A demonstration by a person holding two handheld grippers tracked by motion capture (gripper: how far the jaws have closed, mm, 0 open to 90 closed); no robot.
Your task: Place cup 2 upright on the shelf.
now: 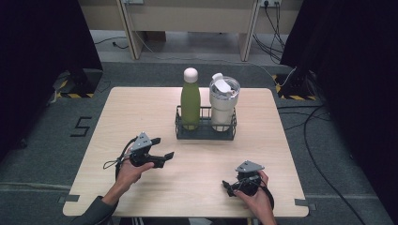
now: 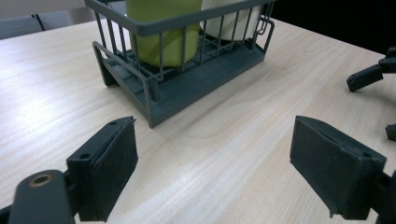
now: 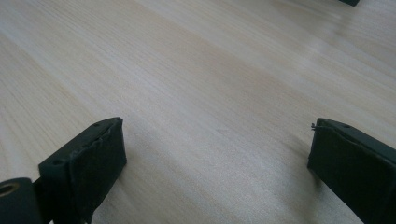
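Your left gripper (image 1: 163,151) hangs jaws spread, aimed at the rack (image 1: 205,132), where the bottle (image 1: 190,98) stands beside the tumbler (image 1: 223,103). Go above the wires, square on. Right gripper (image 1: 228,186), also spread, waits nearer you.

In the left gripper view the top edge cuts off the green bottle (image 2: 159,32) and the white tumbler (image 2: 229,21), so only their lower bodies show behind the rack's (image 2: 187,88) wires. The right tongs (image 2: 373,77) are clipped by the right edge there. In the high view the rack's (image 1: 205,133) front wall hides both vessels' bases. The right tongs (image 1: 228,186) are partly covered by the hand (image 1: 256,199), and the surface's (image 1: 141,117) near edge cuts into the bottom border.
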